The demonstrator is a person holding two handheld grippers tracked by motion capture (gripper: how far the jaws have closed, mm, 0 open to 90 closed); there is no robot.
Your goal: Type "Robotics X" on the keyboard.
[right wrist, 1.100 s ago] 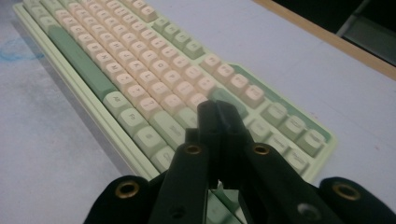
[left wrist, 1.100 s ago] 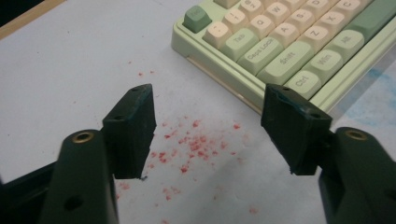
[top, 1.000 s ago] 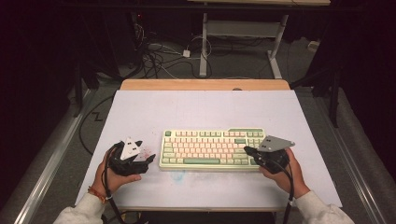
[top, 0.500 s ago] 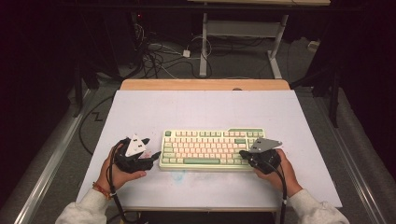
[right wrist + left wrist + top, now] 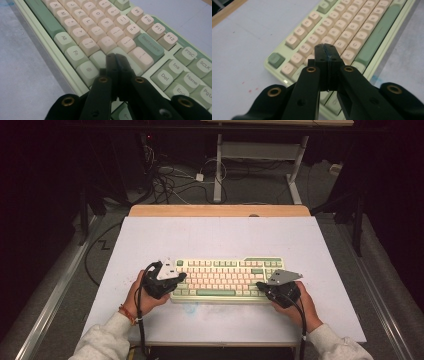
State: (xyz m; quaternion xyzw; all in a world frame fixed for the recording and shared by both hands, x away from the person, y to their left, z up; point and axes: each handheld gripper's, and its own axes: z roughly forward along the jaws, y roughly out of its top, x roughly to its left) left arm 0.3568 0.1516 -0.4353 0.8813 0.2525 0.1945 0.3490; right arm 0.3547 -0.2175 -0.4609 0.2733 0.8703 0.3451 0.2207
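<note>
since the earlier frame the left gripper (image 5: 176,279) has slid in from the bare table (image 5: 220,235) to the keyboard's (image 5: 227,277) left end, and its jaws have just been closing, now pressed together on nothing. the right gripper (image 5: 261,286) rests at the right end, jaws closed and empty too. this looks like lining up to type: next, pick a key and press down with a closed tip. keys lie just beneath both tips.

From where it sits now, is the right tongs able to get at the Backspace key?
Probably yes. The right tongs, shut with nothing between them, hang just short of the Backspace key on the keyboard, and nothing lies between them. The left tongs sit at the far end.
</note>
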